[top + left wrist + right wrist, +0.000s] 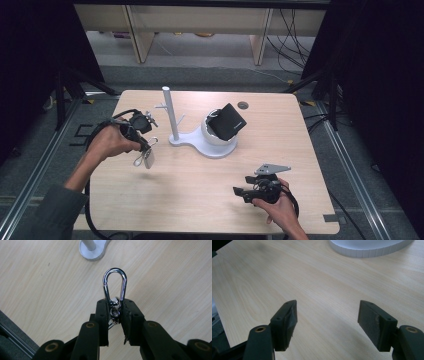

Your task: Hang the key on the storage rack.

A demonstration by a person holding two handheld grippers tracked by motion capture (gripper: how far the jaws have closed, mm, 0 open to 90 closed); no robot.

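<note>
We've got the left gripper (113,308) pinched on the keychain carabiner (114,285), loop sticking out at 12 toward the white peg stand (171,116), prob for hooking. Right gripper (327,322) idles wide open, empty.

Wooden table (200,185), white stand (202,142) on it

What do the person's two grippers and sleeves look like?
Both the left gripper and the right gripper are black, with flat rectangular jaws and brass-coloured pivot rings. The right gripper carries a grey three-cornered plate on top. A black cable trails from the left gripper. The left sleeve is grey-green.
</note>
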